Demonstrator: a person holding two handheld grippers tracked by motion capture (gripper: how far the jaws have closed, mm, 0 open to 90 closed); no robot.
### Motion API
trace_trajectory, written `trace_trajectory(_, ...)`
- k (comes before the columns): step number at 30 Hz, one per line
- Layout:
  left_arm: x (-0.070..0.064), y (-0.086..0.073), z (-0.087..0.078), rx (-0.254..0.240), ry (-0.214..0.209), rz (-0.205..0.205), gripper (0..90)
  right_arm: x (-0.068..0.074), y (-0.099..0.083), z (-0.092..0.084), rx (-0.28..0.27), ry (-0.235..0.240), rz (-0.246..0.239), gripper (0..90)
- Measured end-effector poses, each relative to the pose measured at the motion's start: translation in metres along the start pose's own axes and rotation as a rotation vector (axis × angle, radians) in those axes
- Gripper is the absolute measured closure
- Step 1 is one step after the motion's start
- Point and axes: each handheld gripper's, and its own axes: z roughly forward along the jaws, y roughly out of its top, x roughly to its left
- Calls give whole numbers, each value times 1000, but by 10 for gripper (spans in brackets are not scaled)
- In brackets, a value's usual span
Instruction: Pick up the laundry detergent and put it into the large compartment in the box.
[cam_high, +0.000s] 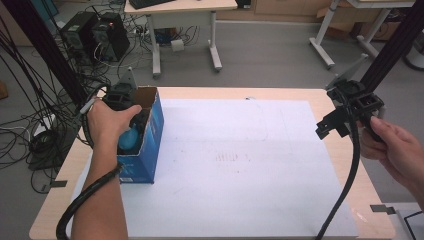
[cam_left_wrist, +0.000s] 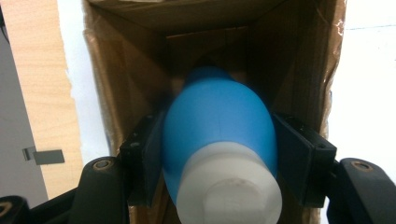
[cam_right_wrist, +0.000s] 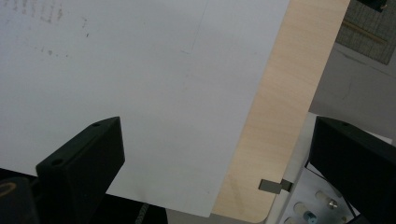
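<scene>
The left gripper (cam_left_wrist: 219, 154) pinches a blue rubber squeeze bulb with a white cap (cam_left_wrist: 217, 140) inside the open blue cardboard box (cam_high: 150, 135), centre frame; lower straight, clear of the walls, while the right gripper (cam_right_wrist: 210, 154) stands spread

A lab or office workroom: computer towers (cam_high: 95, 35) with tangled cables (cam_high: 30, 120) on grey carpet, plain desks (cam_high: 180, 7) behind the paper-covered worktop (cam_high: 300, 94).

Grey floor (cam_high: 270, 55) throughout. Two white-legged desks stand beyond the table's far edge: one (cam_high: 180, 7) centre, another (cam_high: 350, 25) far right. Two black computer towers (cam_high: 95, 35) sit far left among tangled cables (cam_high: 30, 115). Lighting even.
</scene>
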Motion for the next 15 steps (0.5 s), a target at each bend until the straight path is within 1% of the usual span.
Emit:
trace_trajectory(4,-1,1,1,4,3,2,382,-1,0,1,1,2,-4,35)
trace_trajectory(5,-1,0,1,-2,4,0,381,-1,0,2,2,2,-3,35)
trace_trajectory(10,1,1,2,-1,4,-18,379,-2,0,3,5,6,-4,35)
trace_trajectory(13,0,0,3,-16,11,-26,375,-2,0,4,4,8,-4,35)
trace_trajectory(15,-1,1,2,-17,17,-30,370,-2,0,3,4,7,-5,35)
